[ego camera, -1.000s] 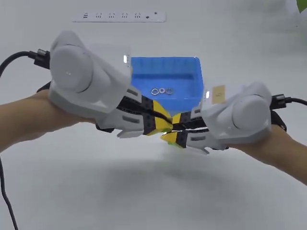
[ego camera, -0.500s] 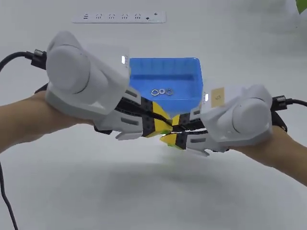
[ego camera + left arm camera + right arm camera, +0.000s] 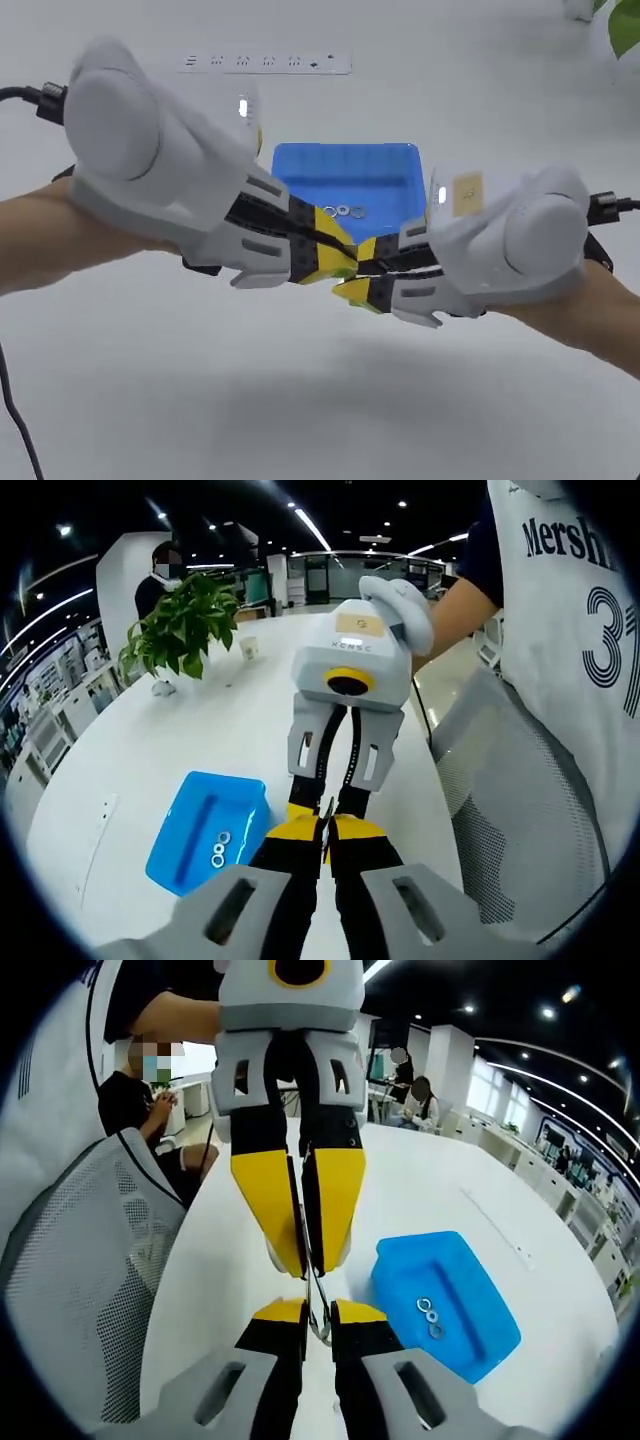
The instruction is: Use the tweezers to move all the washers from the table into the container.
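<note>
Head view: the left gripper [image 3: 338, 258] has risen slightly against the container [image 3: 300, 165] but stays tip to tip with the right gripper [image 3: 358, 282]. Three washers [image 3: 344, 211] lie inside as before, so this looks like a regrip, not a pick.

Left gripper view: the tweezers [image 3: 326, 825] bridge both jaw pairs, above the table in front of the container.

Right gripper view: both jaw pairs pinch the tweezers. Their long axis runs gripper to gripper; I cannot tell which end is the tip.

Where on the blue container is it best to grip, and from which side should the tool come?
Probably the rim of an end wall, left or right in the head view, from above, one jaw each side: the blue container is open-topped, and the three washers lie clear of those walls.
</note>
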Action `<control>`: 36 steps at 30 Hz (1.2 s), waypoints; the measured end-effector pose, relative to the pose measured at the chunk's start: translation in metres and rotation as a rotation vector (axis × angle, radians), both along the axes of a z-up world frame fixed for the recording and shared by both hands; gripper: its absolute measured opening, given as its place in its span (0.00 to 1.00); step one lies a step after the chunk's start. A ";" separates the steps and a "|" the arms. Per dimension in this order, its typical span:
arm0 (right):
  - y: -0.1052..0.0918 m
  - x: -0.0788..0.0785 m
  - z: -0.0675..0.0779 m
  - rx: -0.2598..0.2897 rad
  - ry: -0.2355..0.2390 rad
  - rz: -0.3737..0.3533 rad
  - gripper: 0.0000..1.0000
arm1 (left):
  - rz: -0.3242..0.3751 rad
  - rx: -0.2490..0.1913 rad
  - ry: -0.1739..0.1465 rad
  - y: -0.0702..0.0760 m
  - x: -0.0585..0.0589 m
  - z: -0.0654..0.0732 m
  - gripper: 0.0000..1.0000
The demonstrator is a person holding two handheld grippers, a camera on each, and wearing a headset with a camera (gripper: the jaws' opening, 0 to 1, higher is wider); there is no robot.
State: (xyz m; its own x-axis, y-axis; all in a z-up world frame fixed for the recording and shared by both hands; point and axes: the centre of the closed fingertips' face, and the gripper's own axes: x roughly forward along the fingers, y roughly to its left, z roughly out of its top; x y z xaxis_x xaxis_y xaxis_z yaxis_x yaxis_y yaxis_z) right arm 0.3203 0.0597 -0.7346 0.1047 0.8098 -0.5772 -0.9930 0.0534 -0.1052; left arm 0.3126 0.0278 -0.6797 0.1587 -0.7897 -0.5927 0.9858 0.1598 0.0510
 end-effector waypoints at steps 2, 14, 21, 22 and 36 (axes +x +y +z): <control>0.000 0.001 0.003 0.001 -0.008 0.000 0.10 | -0.001 0.002 -0.009 0.000 0.001 0.004 0.07; 0.002 0.019 0.023 -0.001 -0.060 0.019 0.10 | 0.007 -0.032 -0.036 -0.002 0.016 0.025 0.07; -0.001 0.044 0.034 0.013 -0.088 -0.013 0.10 | 0.011 -0.050 -0.073 -0.005 0.040 0.034 0.07; -0.001 0.047 0.035 0.014 -0.090 -0.014 0.10 | 0.009 -0.049 -0.075 -0.006 0.043 0.035 0.07; 0.007 0.096 0.027 -0.005 -0.148 -0.030 0.10 | -0.001 -0.025 -0.124 0.000 0.091 0.025 0.07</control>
State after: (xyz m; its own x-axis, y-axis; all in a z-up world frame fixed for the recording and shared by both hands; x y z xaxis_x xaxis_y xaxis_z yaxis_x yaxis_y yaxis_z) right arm 0.4161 0.0664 -0.7079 0.2134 0.8022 -0.5576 -0.9645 0.0821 -0.2511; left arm 0.4034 0.0275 -0.6546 0.2286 -0.8041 -0.5488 0.9724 0.1618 0.1680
